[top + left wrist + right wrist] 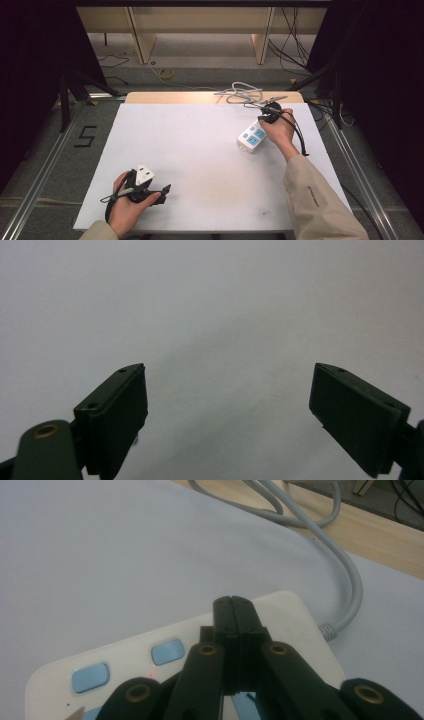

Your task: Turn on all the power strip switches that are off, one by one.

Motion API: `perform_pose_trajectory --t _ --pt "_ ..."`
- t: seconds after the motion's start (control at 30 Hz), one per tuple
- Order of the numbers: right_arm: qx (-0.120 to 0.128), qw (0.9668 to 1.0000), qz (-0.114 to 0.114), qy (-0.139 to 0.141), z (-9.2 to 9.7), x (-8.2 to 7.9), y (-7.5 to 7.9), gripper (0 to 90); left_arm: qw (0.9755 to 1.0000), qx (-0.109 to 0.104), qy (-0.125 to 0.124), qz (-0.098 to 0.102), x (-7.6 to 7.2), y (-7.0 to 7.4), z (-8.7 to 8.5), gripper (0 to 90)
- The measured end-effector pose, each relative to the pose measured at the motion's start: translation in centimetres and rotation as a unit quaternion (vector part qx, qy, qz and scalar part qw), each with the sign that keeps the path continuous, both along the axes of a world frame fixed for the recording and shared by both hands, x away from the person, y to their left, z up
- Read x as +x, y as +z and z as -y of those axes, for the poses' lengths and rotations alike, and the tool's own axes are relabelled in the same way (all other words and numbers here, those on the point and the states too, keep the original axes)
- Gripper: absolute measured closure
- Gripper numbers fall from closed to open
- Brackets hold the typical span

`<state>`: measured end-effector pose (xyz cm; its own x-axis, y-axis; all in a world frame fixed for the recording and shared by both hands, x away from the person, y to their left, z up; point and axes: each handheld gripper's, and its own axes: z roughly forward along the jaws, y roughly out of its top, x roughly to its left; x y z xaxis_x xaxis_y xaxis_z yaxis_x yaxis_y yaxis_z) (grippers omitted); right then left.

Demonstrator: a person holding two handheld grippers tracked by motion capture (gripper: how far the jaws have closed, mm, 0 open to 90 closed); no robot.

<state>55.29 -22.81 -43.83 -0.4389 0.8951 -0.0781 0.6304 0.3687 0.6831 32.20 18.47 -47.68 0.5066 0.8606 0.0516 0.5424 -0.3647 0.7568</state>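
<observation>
From the high view, a white rectangular plastic power strip with blue sockets (252,137) lies on the right far part of the white-covered counter (200,150), its long axis running diagonally from near-left to far-right, with its grey round cable (243,93) looping off the far end onto the bare wood edge; the right tool (270,113) sits over the strip's far end, held by the person's right hand (280,132), while the left tool (159,192) rests low at the near left, well apart from the strip, in the left hand (125,212), so the right hand is clearly the nearer one. In the left gripper view, the left tool (229,405) has its two black jaws spread wide, nothing between them and plain white counter ahead. In the right gripper view, the right tool (234,605) has its jaws pressed together with no gap and nothing held, the joined tips lying over the top face of the power strip (150,655) near its cable end, past the two pale blue buttons (167,651); whether the tips touch the surface cannot be told. A small red light (151,675) shows beside the buttons. The strip stretches back towards the camera beneath the tool, so I judge any press or push would go straight down or along that axis
</observation>
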Motion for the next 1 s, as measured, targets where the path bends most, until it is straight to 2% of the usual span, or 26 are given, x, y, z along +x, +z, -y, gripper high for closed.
perform_pose_trajectory --t 1.0 --pt "0.004 0.9997 -0.004 0.022 -0.7 -1.6 0.3 90.0 1.0 0.0 0.001 0.0 0.0 0.0 0.0 15.4"
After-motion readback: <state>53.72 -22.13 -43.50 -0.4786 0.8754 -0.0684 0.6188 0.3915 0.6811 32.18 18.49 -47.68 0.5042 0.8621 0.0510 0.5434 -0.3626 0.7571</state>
